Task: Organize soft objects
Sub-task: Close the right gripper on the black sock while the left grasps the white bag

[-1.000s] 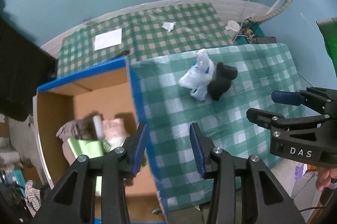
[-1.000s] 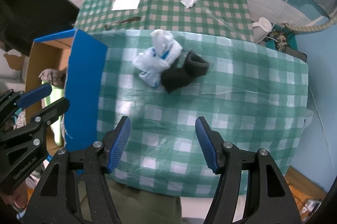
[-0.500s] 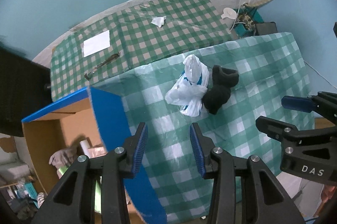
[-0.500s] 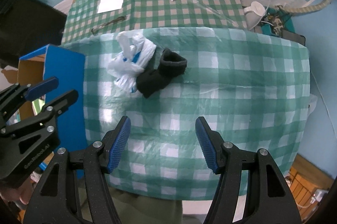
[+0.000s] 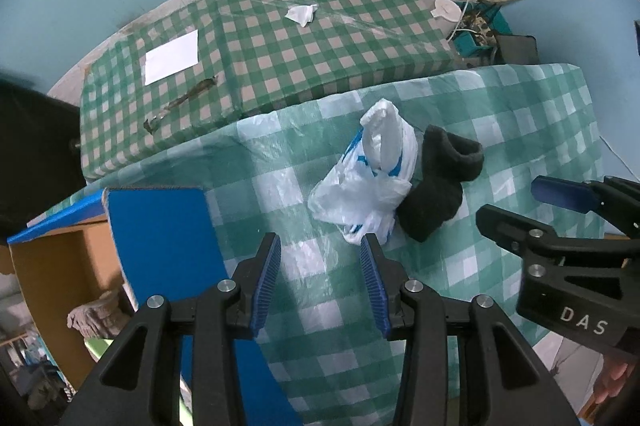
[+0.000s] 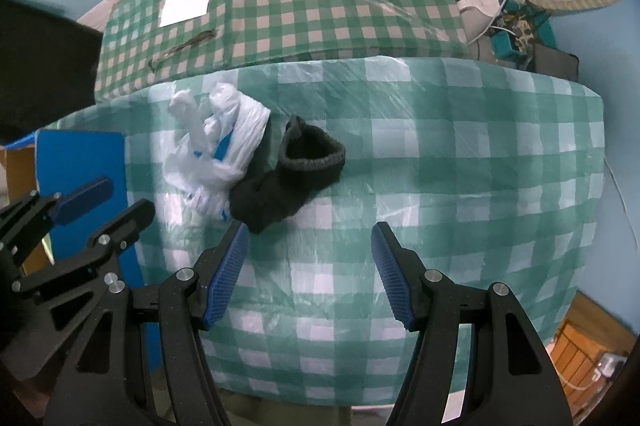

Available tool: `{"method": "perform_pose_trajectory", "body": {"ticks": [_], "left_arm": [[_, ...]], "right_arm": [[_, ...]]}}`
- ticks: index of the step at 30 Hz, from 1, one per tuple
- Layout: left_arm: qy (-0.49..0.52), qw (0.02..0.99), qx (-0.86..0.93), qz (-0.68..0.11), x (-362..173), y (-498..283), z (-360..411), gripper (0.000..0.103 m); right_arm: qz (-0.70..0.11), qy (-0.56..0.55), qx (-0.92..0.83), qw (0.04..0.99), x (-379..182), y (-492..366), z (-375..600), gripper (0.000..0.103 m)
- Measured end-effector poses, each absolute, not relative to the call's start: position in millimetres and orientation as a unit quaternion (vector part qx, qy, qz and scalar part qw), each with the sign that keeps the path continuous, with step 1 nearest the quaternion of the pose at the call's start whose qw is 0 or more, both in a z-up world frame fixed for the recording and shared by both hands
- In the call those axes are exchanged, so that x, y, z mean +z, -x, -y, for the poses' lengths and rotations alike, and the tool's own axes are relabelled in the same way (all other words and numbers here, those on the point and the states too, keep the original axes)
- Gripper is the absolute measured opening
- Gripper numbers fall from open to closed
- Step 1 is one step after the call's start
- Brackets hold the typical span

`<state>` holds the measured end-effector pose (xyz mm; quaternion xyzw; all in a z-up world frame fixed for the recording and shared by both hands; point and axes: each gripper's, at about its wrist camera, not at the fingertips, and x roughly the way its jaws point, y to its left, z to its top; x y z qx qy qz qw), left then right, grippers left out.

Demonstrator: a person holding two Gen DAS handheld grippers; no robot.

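Note:
A crumpled white plastic bag [image 5: 370, 181] [image 6: 216, 149] with blue print lies on the light green checked tablecloth [image 5: 520, 129] [image 6: 460, 161]. A black sock [image 5: 436, 193] [image 6: 292, 173] lies against its right side. My left gripper [image 5: 320, 266] hangs open above the cloth, its right fingertip just short of the bag's near edge. My right gripper [image 6: 310, 258] is open too, nothing between its fingers, its left fingertip close to the sock's toe. Each gripper shows in the other's view, the right gripper [image 5: 560, 226] at the right and the left gripper [image 6: 80, 209] at the left.
A cardboard box with a blue flap [image 5: 160, 238] [image 6: 80, 161] stands left of the table, with a beige cloth [image 5: 96, 314] inside. Behind is a darker checked table [image 5: 320, 37] with white paper [image 5: 172, 55], a crumpled tissue [image 5: 302, 13] and a thin dark object [image 5: 180, 101]. Cables lie at the far right.
Both grippers have sunk and moved away from the box toward the bag and sock, which now look larger and nearer. Their openings are unchanged.

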<state>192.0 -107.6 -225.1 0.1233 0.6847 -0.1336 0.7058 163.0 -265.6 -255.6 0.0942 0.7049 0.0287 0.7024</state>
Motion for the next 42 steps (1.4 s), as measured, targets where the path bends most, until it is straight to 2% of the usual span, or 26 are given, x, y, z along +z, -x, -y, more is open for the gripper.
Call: {"method": "perform_pose_trajectory", "body": {"ticks": [4,6,7,8,21,36,37,40,42], "left_arm": [[-0.13,0.706,-0.127,-0.685,-229.6,-196.9,111.0,0.043],[-0.141,0.708,-0.121,-0.681,-233.0,-200.1,114.2,0.05],[-0.145,0.708,-0.121,-0.68,-234.6,-201.6,115.5,0.059],[-0.151,0.708,-0.119,-0.679,-237.4,-203.1,116.9,0.061],[-0.171,0.708,-0.115,-0.676,-250.4,-207.7,118.7,0.061],[-0.177,0.699,-0.138,-0.679,-255.7,-210.6,125.5,0.062],[-0.177,0.699,-0.14,-0.679,-255.7,-211.7,127.5,0.062],[-0.172,0.697,-0.149,-0.68,-255.0,-213.6,133.4,0.072],[-0.168,0.696,-0.157,-0.68,-254.3,-213.6,138.1,0.072]], "right_arm": [[-0.705,-0.11,0.023,0.7,-262.6,-171.3,266.3,0.064],[-0.705,-0.116,0.013,0.699,-267.6,-176.3,266.7,0.064],[-0.706,-0.12,0.008,0.698,-270.9,-178.5,266.8,0.064],[-0.707,-0.124,0.005,0.696,-273.9,-180.3,266.9,0.064],[-0.728,-0.144,-0.019,0.67,-306.4,-191.2,264.9,0.064],[-0.74,-0.094,-0.025,0.666,-315.5,-172.4,293.6,0.063],[-0.74,-0.095,-0.025,0.665,-316.0,-169.9,298.1,0.063],[-0.735,-0.103,-0.014,0.67,-314.0,-164.2,305.1,0.063],[-0.731,-0.118,-0.01,0.672,-311.9,-159.7,310.0,0.063]]}}
